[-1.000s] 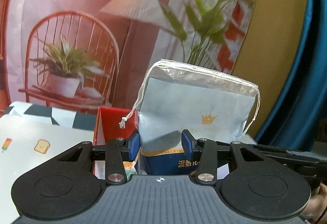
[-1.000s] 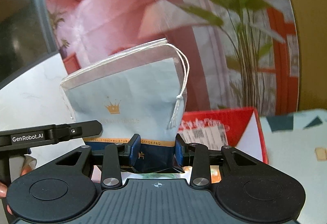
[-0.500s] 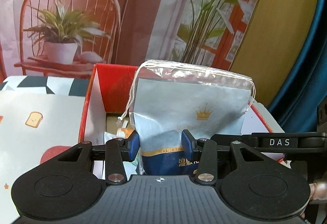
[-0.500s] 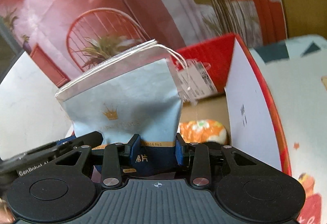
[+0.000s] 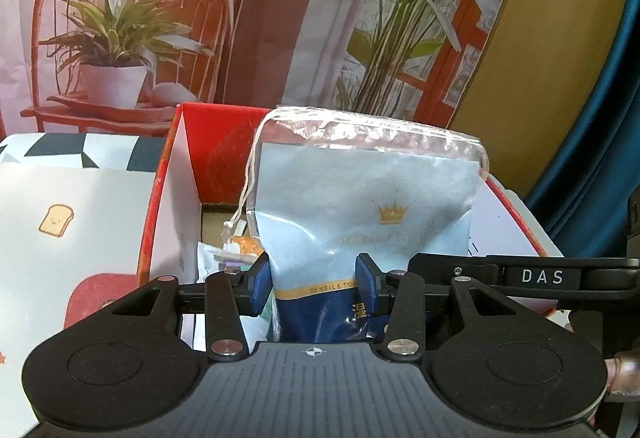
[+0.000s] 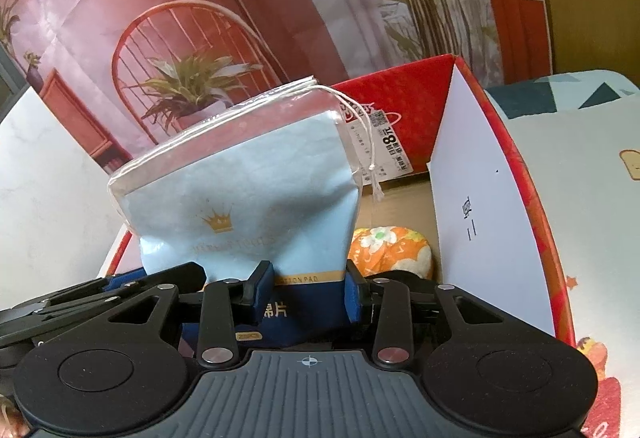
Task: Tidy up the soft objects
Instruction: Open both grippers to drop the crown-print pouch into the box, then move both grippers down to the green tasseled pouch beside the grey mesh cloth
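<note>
Both grippers, left [image 5: 316, 288] and right [image 6: 308, 292], have fingers clenched on the pouch's [image 5: 360, 214] dark bottom, held upright over the red box [image 6: 472, 206]; uneven release tips it onto the orange toy [image 6: 390, 250] or the near rim.

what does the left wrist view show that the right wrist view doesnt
Only the left wrist view shows the toast picture on the tablecloth and the blue curtain. Only the right wrist view shows the orange floral soft item in the box and the price sticker. Both show the light blue drawstring pouch gripped by a hand-held gripper above the red box.
</note>
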